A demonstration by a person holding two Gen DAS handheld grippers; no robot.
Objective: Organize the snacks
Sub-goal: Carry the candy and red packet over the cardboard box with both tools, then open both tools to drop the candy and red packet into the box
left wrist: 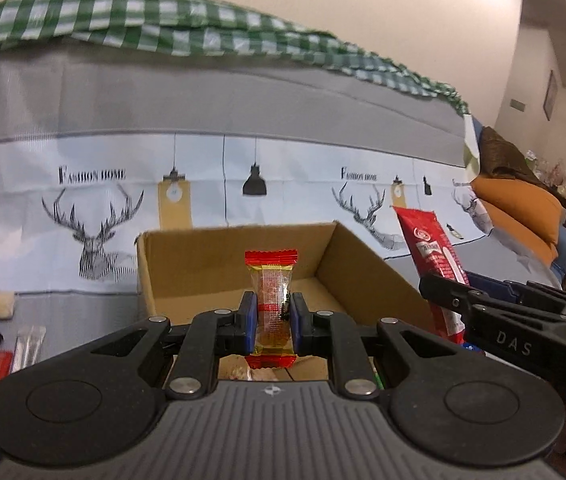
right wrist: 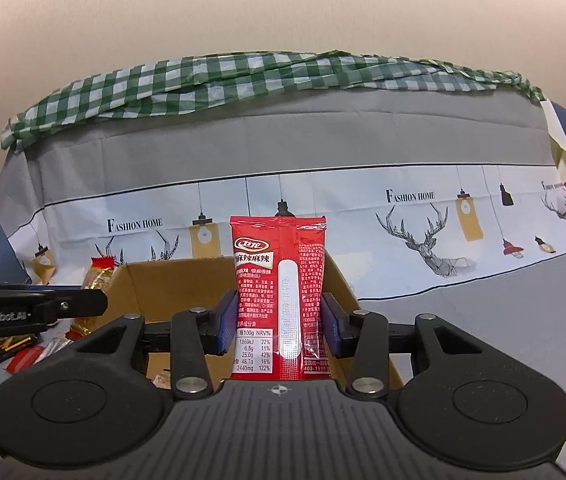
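Left wrist view: the left gripper (left wrist: pixel 273 316) is closed almost fully, its blue pads (left wrist: pixel 247 314) pinching a small candy bar (left wrist: pixel 271 300) in a clear and gold wrapper with red ends; the bar stands upright, long axis vertical, between the fingers. Just beyond and below it sits an open cardboard box (left wrist: pixel 357 258), so the bar hangs at the near edge of the box opening. To the right, the right gripper (left wrist: pixel 453 298) holds a tall red snack packet (left wrist: pixel 429 254), also upright, near the right wall of the box; both tools look about equally close to the box. Inside, by the near wall, a few pale wrapped items show, too hidden to name. On the grey table (left wrist: pixel 83 312) to the left lie several loose snacks (left wrist: pixel 29 346).

Right wrist view: the right gripper is open only to the packet's width, pads against its sides; the printed back of the packet faces the camera. The box lies directly behind and below it. A deer-print cloth (right wrist: pixel 423 216) hangs across the far side.
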